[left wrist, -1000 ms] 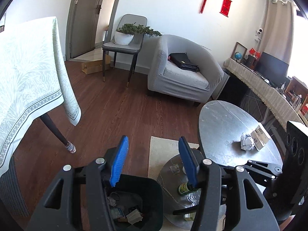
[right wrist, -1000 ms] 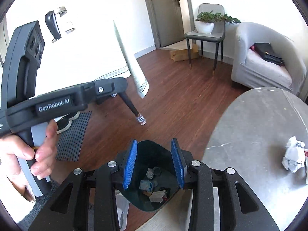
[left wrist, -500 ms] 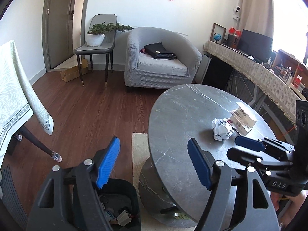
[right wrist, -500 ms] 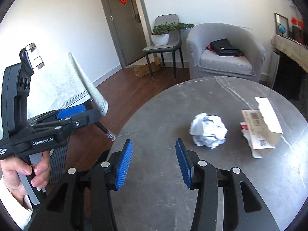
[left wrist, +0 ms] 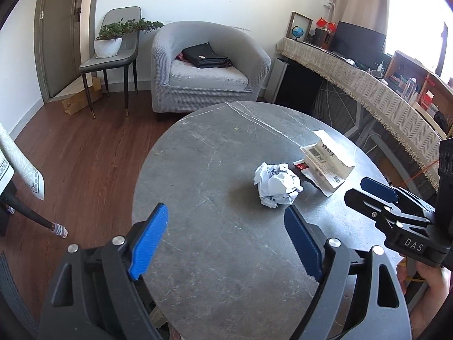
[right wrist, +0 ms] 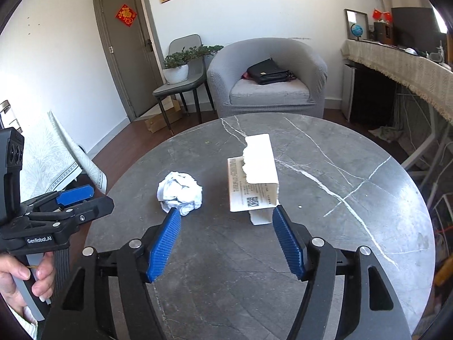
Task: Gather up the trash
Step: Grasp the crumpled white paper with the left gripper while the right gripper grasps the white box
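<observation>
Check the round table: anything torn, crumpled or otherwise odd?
Yes. A crumpled paper ball lies on the grey marble table, and beside it, apart, a white carton with a raggedly torn flap. A small red scrap lies between them. No spill shows.

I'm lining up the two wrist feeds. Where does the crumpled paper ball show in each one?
Left wrist view: the crumpled paper ball sits right of centre on the round grey table, just beyond the right fingertip.
Right wrist view: the ball sits left of centre, at the left fingertip.
Shared landmark: the torn white box lies to the ball's right in both views.
</observation>
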Tool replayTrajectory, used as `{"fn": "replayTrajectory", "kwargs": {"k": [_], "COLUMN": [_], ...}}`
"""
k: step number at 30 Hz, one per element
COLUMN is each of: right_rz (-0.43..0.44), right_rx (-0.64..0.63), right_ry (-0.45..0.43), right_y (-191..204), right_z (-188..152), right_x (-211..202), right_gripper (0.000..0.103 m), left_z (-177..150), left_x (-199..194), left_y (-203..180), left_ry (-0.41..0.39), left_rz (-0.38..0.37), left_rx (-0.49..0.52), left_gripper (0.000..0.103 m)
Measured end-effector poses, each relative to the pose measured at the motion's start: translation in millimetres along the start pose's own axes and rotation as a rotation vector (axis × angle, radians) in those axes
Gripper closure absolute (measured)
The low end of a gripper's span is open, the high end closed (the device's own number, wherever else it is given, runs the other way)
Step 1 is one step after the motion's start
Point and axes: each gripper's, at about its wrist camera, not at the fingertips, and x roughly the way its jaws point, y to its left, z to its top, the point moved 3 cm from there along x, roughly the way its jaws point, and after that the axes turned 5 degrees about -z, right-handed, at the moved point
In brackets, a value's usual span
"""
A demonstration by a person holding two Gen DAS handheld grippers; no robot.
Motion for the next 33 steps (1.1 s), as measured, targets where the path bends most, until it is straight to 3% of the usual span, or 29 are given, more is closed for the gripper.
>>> {"fn": "replayTrajectory", "kwargs": {"k": [3, 7, 10, 18, 21, 25, 33], "right_rz": [-0.036, 0.040, 0.009, 0.035, 0.037, 0.042, 0.032], "right_rx": [0.000, 0.072, 0.060, 0.064, 0.070, 0.059, 0.041], "right_ry": [0.039, 0.077, 0.090, 0.124, 0.128, 0.134, 0.134], "right_y": [-12, -27, -31, -32, -32, -27, -26], "right_z": [-1, -2, -1, -5, -3, -1, 6], "right_x": [10, 22, 26, 30, 31, 35, 42], "right_gripper": [0.027, 0.027, 0.025, 0.024, 0.024, 0.024, 0.024], "left_z": [8, 14, 16, 25, 25, 26, 19], "left_x": [12, 32, 48, 79, 87, 92, 69], "left_y": [-11, -24, -32, -42, -38, -31, -10], "left_ry": [0.010, 0.055, 0.085, 0.132, 0.158, 0.172, 0.147], "left_rz": [-0.013, -0.036, -0.041, -0.067, -0.093, -0.109, -0.124], "left_rx": [0.010, 0.029, 0.044, 0.067, 0.045, 0.022, -0.016], "left_gripper": [0.017, 0.017, 0.017, 0.017, 0.024, 0.048, 0.051]}}
